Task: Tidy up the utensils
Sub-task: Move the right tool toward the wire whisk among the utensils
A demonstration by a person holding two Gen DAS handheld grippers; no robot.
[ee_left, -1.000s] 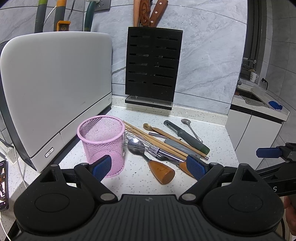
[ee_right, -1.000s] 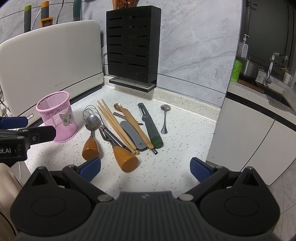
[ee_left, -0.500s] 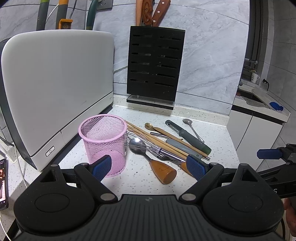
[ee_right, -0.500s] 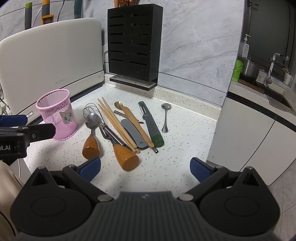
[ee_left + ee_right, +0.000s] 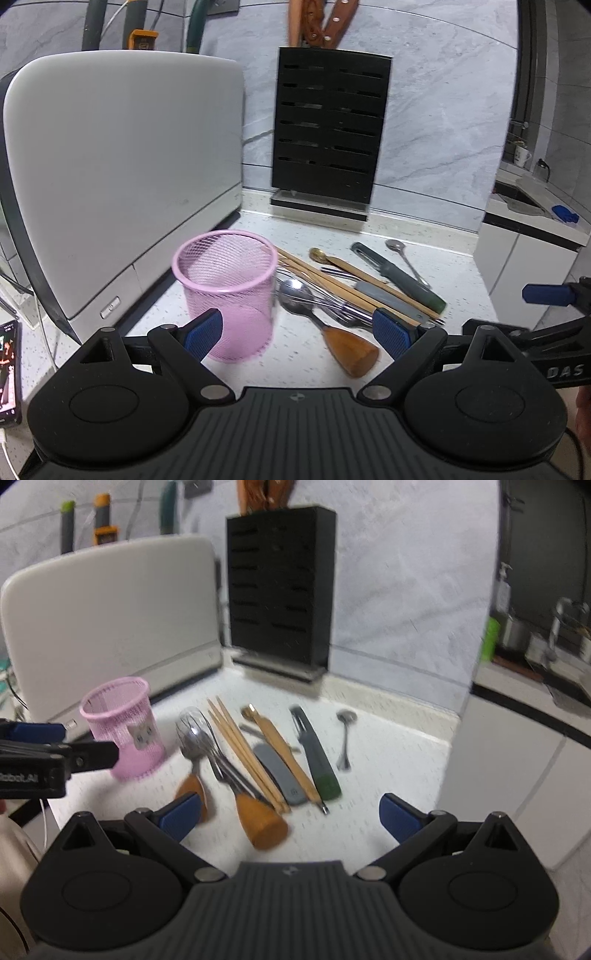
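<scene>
Left hand-held gripper [image 5: 297,328]: I have it spread wide with nothing between the fingers; over the last second I have pushed it forward, and the pink mesh cup [image 5: 226,291] now sits larger and nearer the middle of my left view, just beyond the left fingertip.

Pink mesh cup: it stands upright on the worktop [image 5: 295,354], beside the white appliance [image 5: 122,170], and looks empty, so no utensil is sorted yet.

Utensil pile: everything lies where it lay a second ago, loose on the worktop just right of the cup. From left to right in my right view: the wood-handled spoon [image 5: 192,760], the whisk [image 5: 236,779] with its thick wooden handle, the chopsticks [image 5: 243,749], the grey flat tool [image 5: 280,775], the peeler [image 5: 317,753], and the small metal spoon [image 5: 345,738] lying apart.

Right hand-held gripper [image 5: 290,814]: also released and empty; it has dropped closer to the pile, and the whisk's wooden handle now lies nearly between its fingers.

View quality: my right view is smeared by motion, so I think the whisk is the target, but the spoon handle under the left fingertip may be.

Meaning: both approaches are under way; the first pick is near, with the cup likely to be steadied.
</scene>
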